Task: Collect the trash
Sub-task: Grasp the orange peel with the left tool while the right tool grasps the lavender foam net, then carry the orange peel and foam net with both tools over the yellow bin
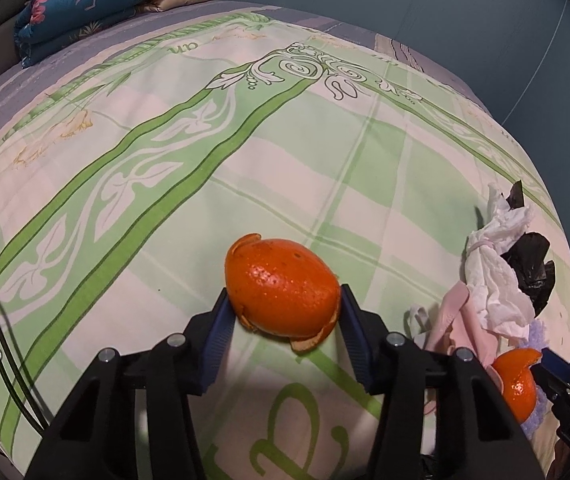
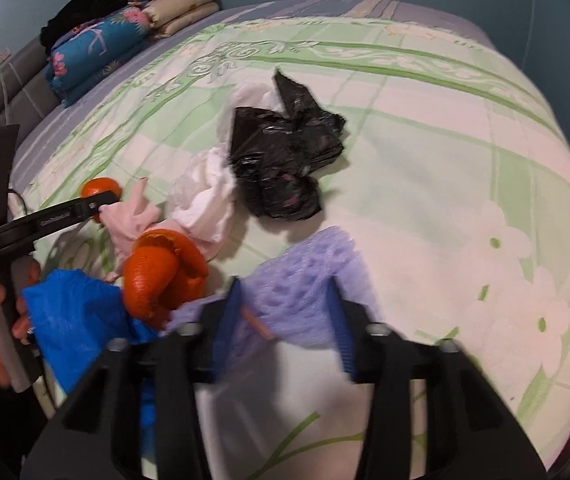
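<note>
Holding: left gripper [image 1: 283, 312] clamps an orange peel [image 1: 281, 286] above the bed [image 1: 325, 152].
Right gripper [image 2: 285, 312]: jaws apart around purple foam netting [image 2: 305, 276].
Trash pile: second peel [image 2: 161, 276], pink cloth [image 2: 129, 220], white tissue [image 2: 205, 196], black bag [image 2: 285, 160], clustered together on the bed.
Far corner: folded quilts [image 2: 97, 48].

Orange peel [image 1: 281, 292], black bag [image 2: 285, 160], lilac foam net [image 2: 305, 284], white tissue [image 1: 493, 264], green-patterned sheet [image 1: 325, 148].
</note>
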Demonstrator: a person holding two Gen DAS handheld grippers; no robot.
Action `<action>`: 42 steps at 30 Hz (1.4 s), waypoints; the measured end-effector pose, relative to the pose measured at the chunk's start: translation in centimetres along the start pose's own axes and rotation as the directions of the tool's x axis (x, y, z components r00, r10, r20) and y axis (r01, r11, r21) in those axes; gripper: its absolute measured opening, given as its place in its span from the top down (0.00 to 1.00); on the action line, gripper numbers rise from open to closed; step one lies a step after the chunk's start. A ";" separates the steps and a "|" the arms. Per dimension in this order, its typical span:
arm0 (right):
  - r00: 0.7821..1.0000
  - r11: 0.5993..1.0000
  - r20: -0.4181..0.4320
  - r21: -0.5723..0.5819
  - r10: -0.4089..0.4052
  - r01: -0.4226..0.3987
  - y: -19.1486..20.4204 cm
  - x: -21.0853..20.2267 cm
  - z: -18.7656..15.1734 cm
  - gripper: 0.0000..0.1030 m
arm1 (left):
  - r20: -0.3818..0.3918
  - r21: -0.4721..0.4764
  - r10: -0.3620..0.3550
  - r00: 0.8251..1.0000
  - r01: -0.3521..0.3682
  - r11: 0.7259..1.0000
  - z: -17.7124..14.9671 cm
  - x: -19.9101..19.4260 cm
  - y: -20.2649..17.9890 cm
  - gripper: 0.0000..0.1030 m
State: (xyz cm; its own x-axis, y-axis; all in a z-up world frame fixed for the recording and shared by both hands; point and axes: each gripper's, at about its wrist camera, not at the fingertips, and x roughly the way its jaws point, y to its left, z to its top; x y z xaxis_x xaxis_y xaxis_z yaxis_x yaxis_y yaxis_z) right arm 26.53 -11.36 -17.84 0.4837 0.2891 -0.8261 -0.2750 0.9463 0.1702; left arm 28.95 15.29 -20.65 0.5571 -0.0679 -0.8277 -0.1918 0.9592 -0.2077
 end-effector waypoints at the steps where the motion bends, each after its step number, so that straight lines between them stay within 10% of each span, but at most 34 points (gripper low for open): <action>1: 1.000 1.000 0.002 0.002 0.003 -0.003 0.1 0.0 0.0 0.75 | 0.000 -0.002 -0.001 1.000 0.001 1.000 0.0 0.0 0.0 0.54; 9: 0.998 0.999 0.044 -0.023 0.047 -0.046 0.7 -1.7 -0.6 0.94 | 0.006 -0.011 -0.016 1.000 0.016 1.000 0.2 -0.8 0.2 0.58; 28: 0.952 0.983 0.261 0.046 0.162 -0.179 -2.8 -12.6 -2.8 0.94 | 0.146 -0.050 -0.119 0.982 0.127 0.991 -1.0 -10.6 -2.3 0.58; 42: 0.932 0.983 0.344 0.094 0.115 -0.156 -8.8 -18.9 -7.1 0.94 | 0.056 0.133 -0.262 0.963 0.253 0.958 -7.2 -13.8 -11.7 0.58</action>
State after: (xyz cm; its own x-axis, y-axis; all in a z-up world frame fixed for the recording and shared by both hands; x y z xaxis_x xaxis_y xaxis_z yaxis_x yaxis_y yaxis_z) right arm 13.92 -26.22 -7.49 0.7052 0.4278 -0.5654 -0.2677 0.8991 0.3464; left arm 17.75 3.01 -10.56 0.6324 -0.3016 -0.7135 0.0645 0.9384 -0.3394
